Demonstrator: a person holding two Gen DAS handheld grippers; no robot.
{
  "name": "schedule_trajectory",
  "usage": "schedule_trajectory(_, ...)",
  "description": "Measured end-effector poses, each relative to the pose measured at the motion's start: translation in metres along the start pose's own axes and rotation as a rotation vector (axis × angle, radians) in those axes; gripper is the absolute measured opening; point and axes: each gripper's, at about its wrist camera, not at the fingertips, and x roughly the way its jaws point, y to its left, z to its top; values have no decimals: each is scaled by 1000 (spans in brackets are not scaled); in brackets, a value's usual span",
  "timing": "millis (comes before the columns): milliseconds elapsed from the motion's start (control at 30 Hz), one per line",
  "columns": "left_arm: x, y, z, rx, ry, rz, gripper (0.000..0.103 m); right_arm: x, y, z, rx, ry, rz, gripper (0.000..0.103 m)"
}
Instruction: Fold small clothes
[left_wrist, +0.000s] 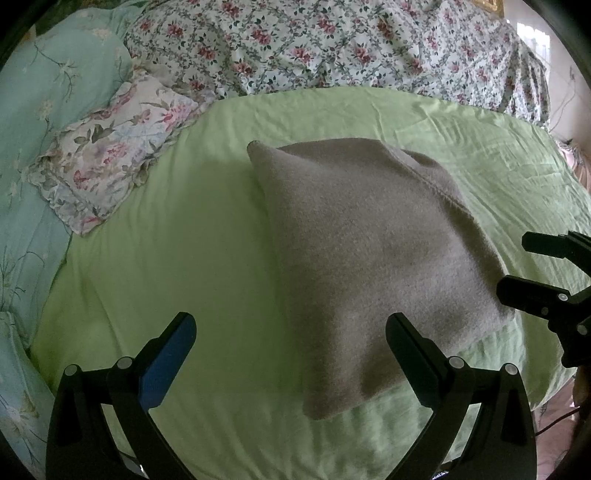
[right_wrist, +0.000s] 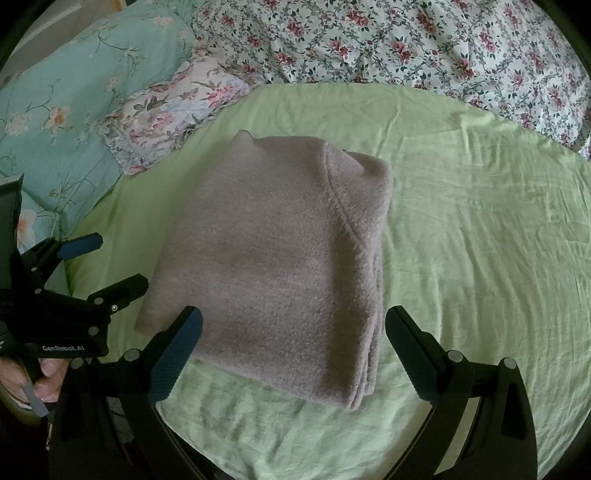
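White lettering "GenRobot.AI" — printed on the black plastic body of the left two-finger gripper (right_wrist: 107, 266), seen at lower left in the right wrist view — no other legible text

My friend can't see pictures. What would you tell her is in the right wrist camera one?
A folded grey-brown fuzzy knit garment lies flat on a light green bedsheet, with the right gripper open just above its near edge, touching nothing. The left gripper, also open, is at the left, and floral bedding lies behind.
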Motion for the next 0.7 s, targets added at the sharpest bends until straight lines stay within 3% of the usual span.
schedule_trajectory(700, -2, 0, 2, 0, -2, 3, 103, -2, -3, 0, 2, -5, 4, 99)
